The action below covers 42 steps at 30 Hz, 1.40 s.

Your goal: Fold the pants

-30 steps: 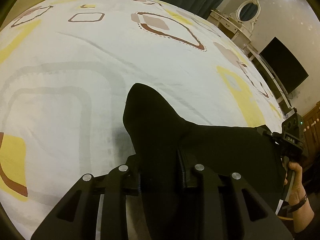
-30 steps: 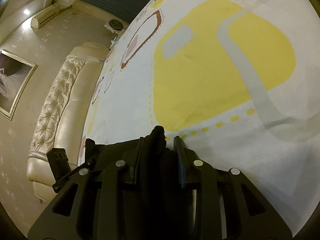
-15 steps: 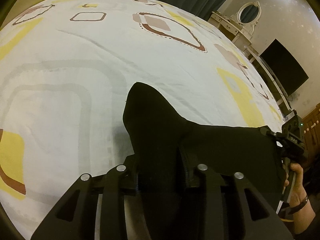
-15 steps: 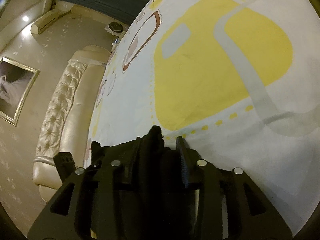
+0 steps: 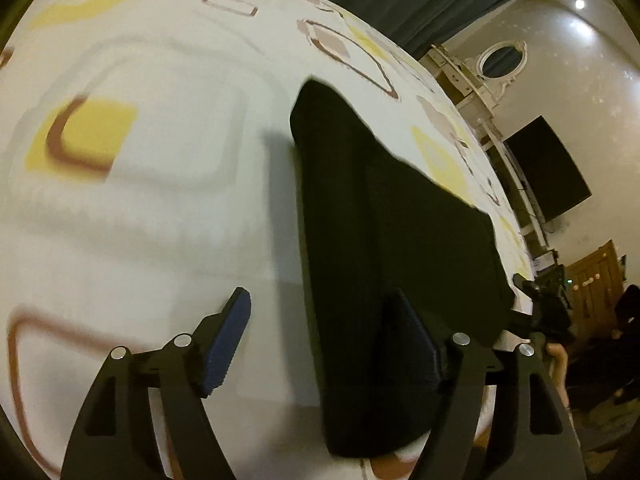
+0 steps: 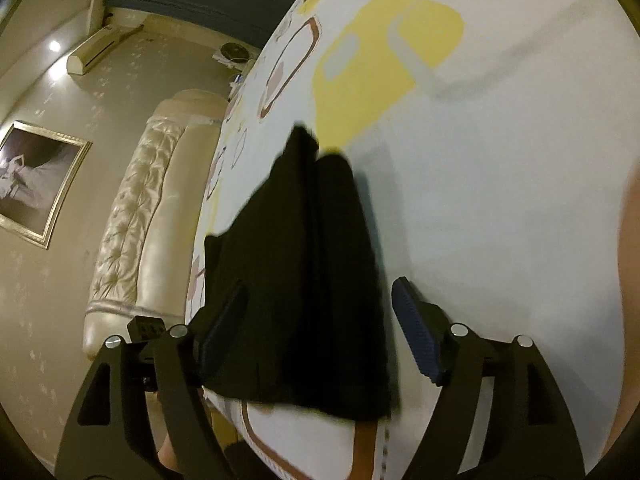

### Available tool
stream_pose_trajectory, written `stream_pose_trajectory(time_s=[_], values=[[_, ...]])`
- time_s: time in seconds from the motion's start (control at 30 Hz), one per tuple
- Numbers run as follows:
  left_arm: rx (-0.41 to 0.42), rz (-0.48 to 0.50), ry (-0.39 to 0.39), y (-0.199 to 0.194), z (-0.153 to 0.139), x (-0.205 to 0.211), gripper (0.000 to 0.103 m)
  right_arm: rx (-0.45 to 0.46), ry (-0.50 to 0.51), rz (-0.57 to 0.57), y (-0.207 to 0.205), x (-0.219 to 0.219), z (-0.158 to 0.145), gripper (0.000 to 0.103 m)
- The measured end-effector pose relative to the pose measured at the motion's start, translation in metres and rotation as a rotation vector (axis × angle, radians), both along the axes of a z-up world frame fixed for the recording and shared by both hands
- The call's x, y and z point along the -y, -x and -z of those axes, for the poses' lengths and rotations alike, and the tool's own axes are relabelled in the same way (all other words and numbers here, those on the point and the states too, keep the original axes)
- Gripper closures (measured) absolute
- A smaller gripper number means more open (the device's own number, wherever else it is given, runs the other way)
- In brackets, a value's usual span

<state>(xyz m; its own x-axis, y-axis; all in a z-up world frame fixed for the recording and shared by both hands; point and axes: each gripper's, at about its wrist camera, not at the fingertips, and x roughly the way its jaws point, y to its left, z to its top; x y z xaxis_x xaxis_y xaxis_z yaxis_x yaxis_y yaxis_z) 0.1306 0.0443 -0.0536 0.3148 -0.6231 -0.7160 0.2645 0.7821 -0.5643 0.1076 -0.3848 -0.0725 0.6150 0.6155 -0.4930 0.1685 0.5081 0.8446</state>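
Note:
The black pants [image 5: 384,248] lie folded flat on the patterned bedsheet [image 5: 152,184]. My left gripper [image 5: 324,340] is open, its jaws wide apart just behind the near end of the pants, holding nothing. In the right wrist view the pants [image 6: 316,280] lie as a dark folded stack, and my right gripper [image 6: 320,328] is open and empty behind their near edge. The right gripper also shows in the left wrist view [image 5: 548,312] at the far end of the pants, with a hand on it.
A tufted cream headboard [image 6: 132,232] and a framed picture [image 6: 36,180] are left of the bed. A dressing table with an oval mirror [image 5: 496,60], a dark TV [image 5: 548,168] and a wooden door [image 5: 596,276] stand at the right. The bed edge runs below both grippers.
Both grippers have opened and let go of the pants. Both have pulled back and up, and the pants now lie flat on the sheet.

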Motion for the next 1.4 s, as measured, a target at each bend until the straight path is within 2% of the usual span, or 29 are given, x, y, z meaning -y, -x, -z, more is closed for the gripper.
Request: stream_pose_trajectory(time_s=[0.1,0.17,0.23,0.3,0.33,0.37,0.47,0.57,0.63,0.8,0.97,1.2,1.4], values=[[-0.032,0.029,0.031,0.021,0.004,0.005,0.030,0.007,-0.012,-0.030,0.014,-0.012,0.000,0.027],[-0.018,0.030,0.010,0.029,0.005,0.013,0.030,0.005,0.007,-0.035,0.017,-0.018,0.000,0.026],[-0.027,0.035,0.022,0.028,0.006,0.020,0.030,0.002,0.013,-0.026,0.018,-0.021,0.000,0.028],[-0.044,0.041,0.041,0.027,0.006,0.028,0.042,-0.019,0.034,-0.017,0.018,-0.023,0.001,0.045],[-0.044,0.042,0.014,0.027,0.006,0.033,0.046,-0.037,0.047,-0.023,0.018,-0.024,0.002,0.056],[-0.038,0.042,-0.001,0.027,0.006,0.035,0.051,-0.043,0.049,-0.029,0.018,-0.024,0.004,0.062],[-0.044,0.032,-0.006,0.027,0.002,0.036,0.064,-0.039,0.031,-0.027,0.020,-0.022,0.002,0.069],[-0.050,0.023,0.007,0.029,-0.006,0.031,0.071,-0.017,0.044,-0.028,0.024,-0.023,-0.008,0.072],[-0.046,0.024,0.001,0.031,-0.010,0.031,0.072,-0.001,0.017,-0.024,0.029,-0.024,-0.014,0.072],[-0.023,0.043,-0.049,0.045,-0.017,0.036,0.072,-0.002,0.029,-0.043,0.043,-0.026,-0.019,0.073],[-0.015,0.048,-0.050,0.056,-0.011,0.039,0.072,-0.014,0.018,-0.044,0.060,-0.026,-0.011,0.073],[0.004,0.056,-0.032,0.055,0.000,0.029,0.071,-0.023,-0.016,-0.022,0.062,-0.022,0.012,0.073],[-0.005,0.055,-0.017,0.060,0.000,0.028,0.070,-0.020,-0.026,-0.018,0.063,-0.024,0.013,0.072]])
